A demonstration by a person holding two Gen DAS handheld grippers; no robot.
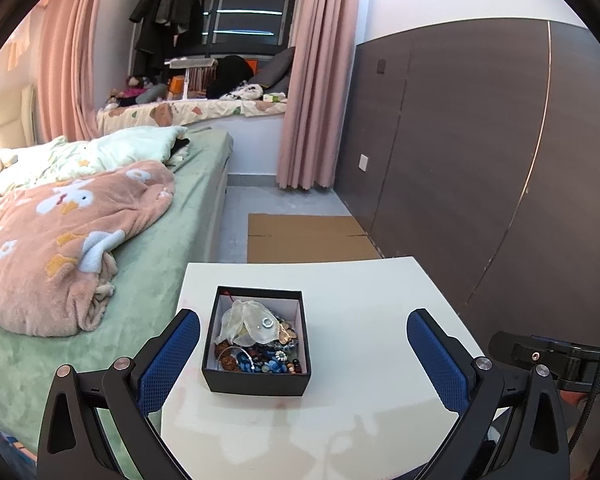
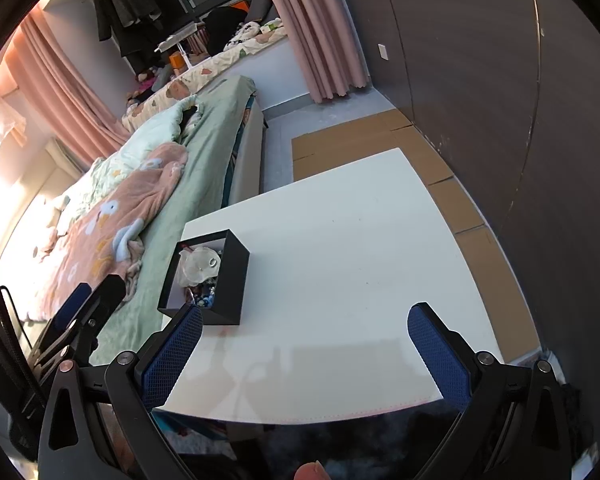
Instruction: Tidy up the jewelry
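A bed (image 1: 148,264) with a green sheet runs along the left edge of the white table (image 1: 360,320), and a pink blanket (image 1: 60,248) printed with ducks lies bunched on it close to the table's corner. Flattened cardboard (image 1: 304,238) covers the floor beyond the table's far edge, against the dark wall panel (image 1: 460,140). Pink curtains (image 1: 316,80) hang past that.

My left gripper (image 1: 303,354) hovers low over the near part of the table with its blue pads spread wide, gripping nothing. My right gripper (image 2: 305,350) is likewise wide apart and empty, over the table's near edge.

The black jewelry box (image 1: 256,382) stands open on the table's left side, near the bed, framed between my left fingers without touching either. Nothing lies between my pads and it. Inside, a crumpled translucent pouch (image 1: 244,326) with a small ring on it sits over a tangle of blue and brown beads (image 1: 260,360).
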